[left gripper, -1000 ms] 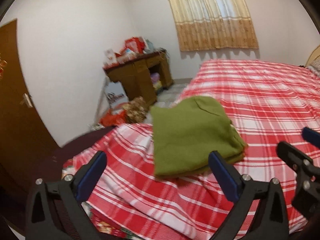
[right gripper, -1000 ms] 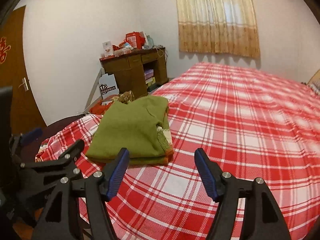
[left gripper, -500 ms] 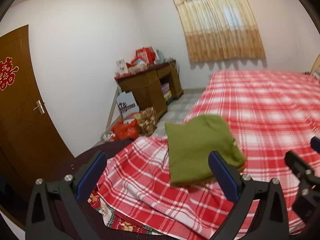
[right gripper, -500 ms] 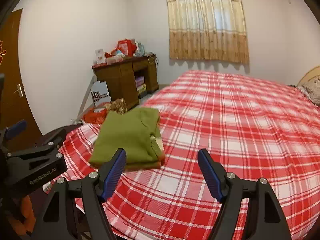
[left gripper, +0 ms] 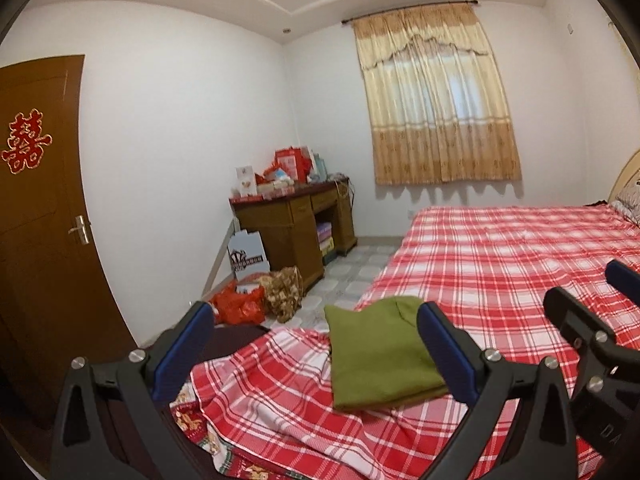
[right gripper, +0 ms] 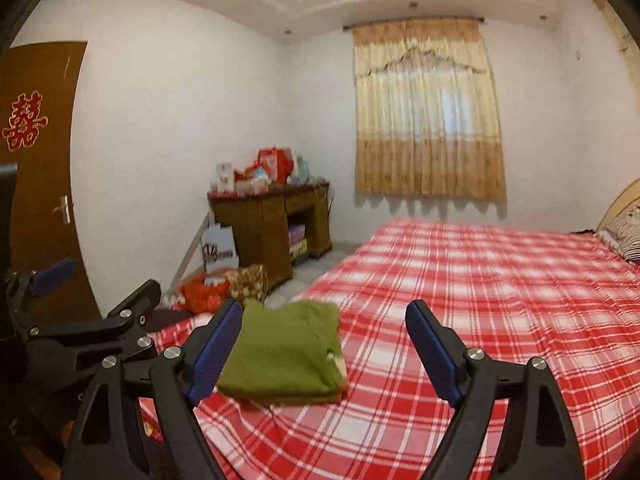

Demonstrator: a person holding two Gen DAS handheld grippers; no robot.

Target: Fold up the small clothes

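A folded olive-green garment (left gripper: 376, 354) lies flat near the foot corner of the bed (left gripper: 512, 256), which has a red and white plaid sheet. It also shows in the right wrist view (right gripper: 284, 354). My left gripper (left gripper: 316, 344) is open and empty, held back from and above the garment. My right gripper (right gripper: 324, 344) is open and empty too, held back from the garment, which sits behind its left finger (right gripper: 214, 356). The right gripper shows at the right edge of the left wrist view (left gripper: 592, 320), the left gripper at the left of the right wrist view (right gripper: 80, 312).
A wooden desk (left gripper: 296, 220) piled with boxes and red bags stands against the far wall. Red bags and a patterned bag (left gripper: 256, 300) lie on the floor beside the bed. A brown door (left gripper: 40, 220) is at left. A curtained window (left gripper: 436, 108) is behind the bed.
Both grippers have pulled back and tilted up from the folded garment. It now looks smaller and lower in both views, and more of the room and ceiling shows.
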